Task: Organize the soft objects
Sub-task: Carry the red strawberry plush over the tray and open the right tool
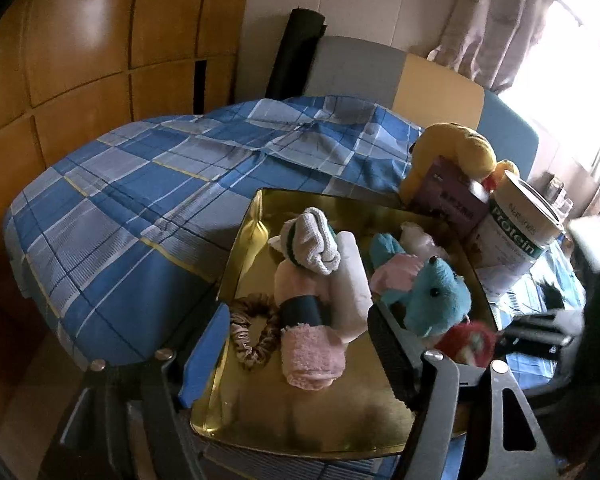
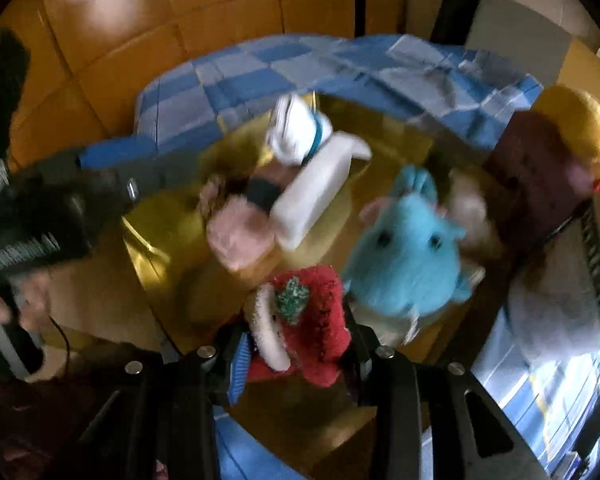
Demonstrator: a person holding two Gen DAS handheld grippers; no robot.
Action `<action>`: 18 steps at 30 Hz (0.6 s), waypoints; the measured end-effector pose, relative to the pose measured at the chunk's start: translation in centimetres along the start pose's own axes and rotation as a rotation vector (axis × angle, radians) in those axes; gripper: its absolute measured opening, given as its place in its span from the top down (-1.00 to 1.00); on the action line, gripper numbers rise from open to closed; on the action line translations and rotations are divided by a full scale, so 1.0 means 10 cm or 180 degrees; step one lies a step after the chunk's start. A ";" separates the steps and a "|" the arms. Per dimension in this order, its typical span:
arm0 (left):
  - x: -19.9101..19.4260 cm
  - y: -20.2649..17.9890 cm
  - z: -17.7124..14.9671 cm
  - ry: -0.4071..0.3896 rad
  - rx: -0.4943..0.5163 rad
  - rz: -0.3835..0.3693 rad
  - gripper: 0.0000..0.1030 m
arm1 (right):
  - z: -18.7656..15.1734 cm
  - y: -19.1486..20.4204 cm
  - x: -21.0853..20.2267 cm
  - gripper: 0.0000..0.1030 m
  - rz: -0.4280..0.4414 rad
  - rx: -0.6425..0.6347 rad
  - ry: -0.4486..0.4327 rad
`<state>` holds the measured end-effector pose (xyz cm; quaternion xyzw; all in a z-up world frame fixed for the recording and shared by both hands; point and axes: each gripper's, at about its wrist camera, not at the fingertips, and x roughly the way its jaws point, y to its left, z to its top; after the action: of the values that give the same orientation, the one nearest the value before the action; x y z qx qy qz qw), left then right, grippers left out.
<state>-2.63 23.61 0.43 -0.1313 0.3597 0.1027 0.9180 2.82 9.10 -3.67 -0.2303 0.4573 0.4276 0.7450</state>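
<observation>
A gold tray [image 1: 308,412] lies on the bed with soft things in it: a white sock roll [image 1: 314,246], a pink towel roll [image 1: 312,356] with a dark band, a white roll [image 1: 350,292], a brown scrunchie [image 1: 256,336] and a blue plush toy [image 1: 436,296]. My left gripper [image 1: 296,312] is open low over the tray's near left corner, one finger outside the rim and one inside. My right gripper [image 2: 300,344] is shut on a red fuzzy sock [image 2: 316,320] with a white cuff, just above the tray beside the blue plush toy [image 2: 404,256].
The bed [image 1: 120,200] has a blue plaid sheet. Behind the tray stand a yellow plush [image 1: 464,148], a purple box [image 1: 448,196] and a protein can [image 1: 516,240]. A wooden wardrobe [image 1: 80,40] fills the left, and curtains [image 1: 500,20] hang at the right. A person's hand [image 2: 0,312] holds the left gripper.
</observation>
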 end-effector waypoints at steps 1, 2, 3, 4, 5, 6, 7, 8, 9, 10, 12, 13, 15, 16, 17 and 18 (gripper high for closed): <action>-0.01 -0.01 0.00 0.0000 0.0007 -0.0004 -0.40 | -0.03 0.01 0.02 0.24 -0.0030 -0.0002 0.0027; -0.01 -0.02 0.00 0.0000 0.0019 -0.0012 -0.40 | -0.06 0.01 0.07 0.22 -0.0069 0.0014 0.0068; -0.02 -0.04 -0.01 0.0001 0.0037 -0.0026 -0.40 | -0.08 0.00 0.10 0.21 -0.0081 0.0040 0.0092; -0.03 -0.05 -0.01 0.0001 0.0048 -0.0029 -0.40 | -0.10 -0.01 0.13 0.19 -0.0095 0.0081 0.0116; -0.04 -0.07 -0.01 -0.0007 0.0062 -0.0030 -0.40 | -0.11 -0.03 0.16 0.18 -0.0118 0.0110 0.0127; -0.04 -0.08 -0.01 -0.0009 0.0071 -0.0033 -0.40 | -0.12 -0.04 0.17 0.17 -0.0142 0.0144 0.0133; -0.04 -0.09 -0.01 -0.0006 0.0083 -0.0040 -0.40 | -0.13 -0.06 0.17 0.15 -0.0150 0.0179 0.0130; -0.04 -0.11 -0.02 -0.0004 0.0097 -0.0043 -0.40 | -0.15 -0.09 0.16 0.14 -0.0144 0.0222 0.0116; -0.04 -0.11 -0.02 -0.0004 0.0100 -0.0046 -0.40 | -0.16 -0.10 0.15 0.13 -0.0145 0.0242 0.0104; -0.04 -0.12 -0.03 0.0000 0.0104 -0.0052 -0.40 | -0.15 -0.11 0.15 0.11 -0.0150 0.0255 0.0089; -0.04 -0.14 -0.04 0.0007 0.0120 -0.0058 -0.40 | -0.15 -0.15 0.11 0.01 -0.0128 0.0293 0.0066; -0.04 -0.15 -0.04 0.0011 0.0127 -0.0059 -0.41 | -0.16 -0.16 0.10 -0.10 -0.0085 0.0327 0.0058; -0.04 -0.17 -0.04 0.0018 0.0145 -0.0061 -0.41 | -0.16 -0.18 0.07 -0.19 -0.0027 0.0375 0.0025; -0.04 -0.17 -0.05 0.0019 0.0155 -0.0061 -0.41 | -0.16 -0.19 0.04 -0.19 -0.0024 0.0388 -0.0005; -0.04 -0.18 -0.05 0.0020 0.0166 -0.0061 -0.41 | -0.15 -0.19 0.01 -0.20 -0.0022 0.0402 -0.0044; -0.04 -0.19 -0.05 0.0020 0.0173 -0.0062 -0.41 | -0.15 -0.19 -0.06 -0.20 -0.0019 0.0418 -0.0080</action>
<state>-2.72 21.64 0.71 -0.1100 0.3639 0.0836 0.9211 3.62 6.76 -3.95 -0.1769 0.4743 0.3973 0.7654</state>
